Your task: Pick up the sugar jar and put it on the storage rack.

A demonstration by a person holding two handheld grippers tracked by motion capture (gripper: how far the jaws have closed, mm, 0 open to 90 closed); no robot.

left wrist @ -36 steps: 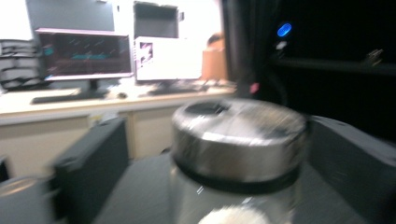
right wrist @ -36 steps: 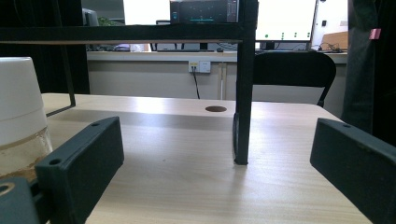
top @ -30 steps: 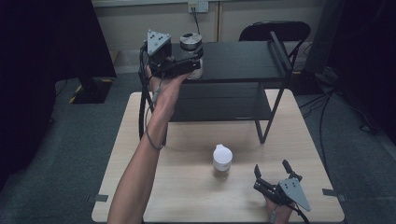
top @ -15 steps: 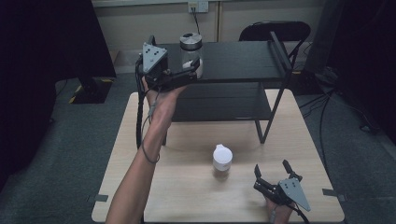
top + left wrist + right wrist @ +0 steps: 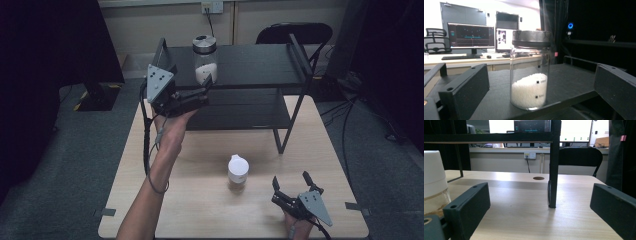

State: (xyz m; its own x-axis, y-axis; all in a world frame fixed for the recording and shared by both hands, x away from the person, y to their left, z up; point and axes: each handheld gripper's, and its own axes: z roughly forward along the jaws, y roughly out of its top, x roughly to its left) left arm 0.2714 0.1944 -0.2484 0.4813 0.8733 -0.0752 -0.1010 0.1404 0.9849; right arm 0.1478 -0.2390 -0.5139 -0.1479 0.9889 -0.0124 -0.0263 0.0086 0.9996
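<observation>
Glass jar (image 5: pixel 530 72) between open left gripper (image 5: pixel 541 85)

Jar marks: we see two small dark printed marks on the glass jar (image 5: pixel 530 75), but they are too blurred to read.
Monitor text: the screens (image 5: pixel 470 35) behind it show graphics; we cannot read any words.

Glass jar (image 5: pixel 205 61) alone on top shelf (image 5: pixel 260 65); open shelf to its right. Left gripper (image 5: pixel 205 90) jaws spread wide, jar ahead between them. White-capped bottle (image 5: pixel 237 172) and rack leg (image 5: pixel 287 122) stand near right gripper (image 5: pixel 291 181); bare table (image 5: pixel 200 200) elsewhere.
</observation>
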